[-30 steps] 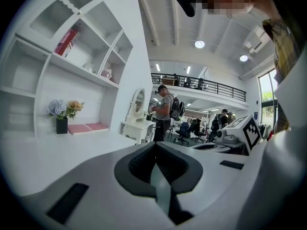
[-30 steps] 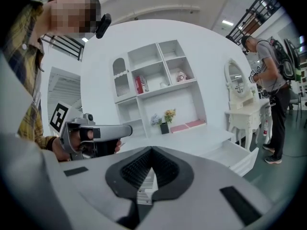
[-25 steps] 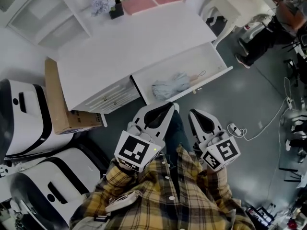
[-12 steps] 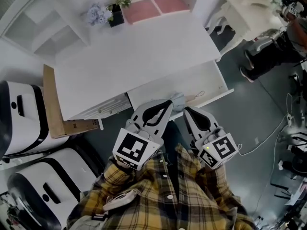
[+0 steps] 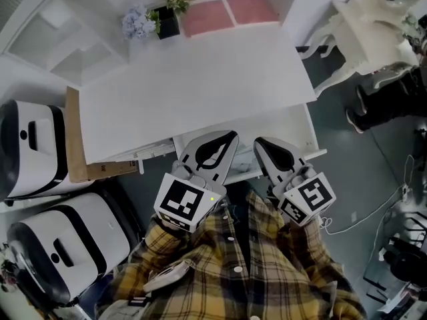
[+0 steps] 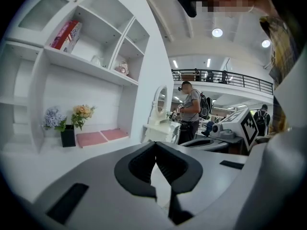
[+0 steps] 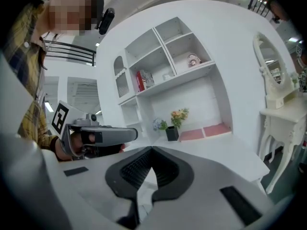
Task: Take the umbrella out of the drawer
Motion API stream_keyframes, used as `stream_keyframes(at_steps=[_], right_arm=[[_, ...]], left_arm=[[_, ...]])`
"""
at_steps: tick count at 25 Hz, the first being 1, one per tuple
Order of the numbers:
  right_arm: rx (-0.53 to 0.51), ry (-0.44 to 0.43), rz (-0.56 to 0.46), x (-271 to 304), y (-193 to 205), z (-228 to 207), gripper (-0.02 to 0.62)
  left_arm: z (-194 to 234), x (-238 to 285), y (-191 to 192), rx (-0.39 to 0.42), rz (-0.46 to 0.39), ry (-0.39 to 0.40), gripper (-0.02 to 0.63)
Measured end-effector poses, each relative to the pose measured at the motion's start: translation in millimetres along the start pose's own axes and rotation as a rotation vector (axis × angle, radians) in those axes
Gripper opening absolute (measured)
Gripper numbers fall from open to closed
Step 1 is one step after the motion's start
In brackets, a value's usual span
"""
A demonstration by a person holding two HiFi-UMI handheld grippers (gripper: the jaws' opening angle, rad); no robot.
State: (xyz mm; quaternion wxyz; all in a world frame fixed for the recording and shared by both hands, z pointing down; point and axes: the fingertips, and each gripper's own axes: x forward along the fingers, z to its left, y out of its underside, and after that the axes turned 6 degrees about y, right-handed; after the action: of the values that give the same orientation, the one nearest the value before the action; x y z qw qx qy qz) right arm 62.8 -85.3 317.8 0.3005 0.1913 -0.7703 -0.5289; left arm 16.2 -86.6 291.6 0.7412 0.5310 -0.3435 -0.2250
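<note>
The white desk (image 5: 200, 85) has its drawer (image 5: 309, 133) pulled open at the near edge. Both grippers hang over the drawer and cover most of its inside. Only a pale blue-grey sliver of the umbrella (image 5: 243, 157) shows between them. My left gripper (image 5: 231, 136) points at the desk with its jaws shut and nothing in them; its own view (image 6: 156, 143) shows the tips meeting. My right gripper (image 5: 259, 143) is beside it, a little to the right, also shut and empty (image 7: 152, 148). Neither gripper view shows the drawer or the umbrella.
A black vase of flowers (image 5: 167, 15) and two pink mats (image 5: 230, 11) sit at the desk's back. A cardboard box (image 5: 75, 139) and white machines (image 5: 37, 145) stand left. A white dressing table (image 5: 377, 35) is at the right, with a cable (image 5: 373, 205) on the floor.
Both grippers have come forward together toward the desk. They now lie over the open drawer and hide the umbrella, which lay in plain sight a second ago. Both stayed shut.
</note>
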Motion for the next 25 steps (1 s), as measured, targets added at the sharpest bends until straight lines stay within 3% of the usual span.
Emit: stream_keyframes(at_steps=[9,25], right_arm=[[-0.022,-0.074,0.048,26.0,-3.7,-26.1,0.017],[0.038,-0.037,0.076,35.9,9.5,-28.2,0.017]], left_arm=[[27.2,18.3,8.8,-0.039,0.034,-0.085,0.020],[29.3,28.5,13.1,-0.023,0.084,-0.016,0.020]])
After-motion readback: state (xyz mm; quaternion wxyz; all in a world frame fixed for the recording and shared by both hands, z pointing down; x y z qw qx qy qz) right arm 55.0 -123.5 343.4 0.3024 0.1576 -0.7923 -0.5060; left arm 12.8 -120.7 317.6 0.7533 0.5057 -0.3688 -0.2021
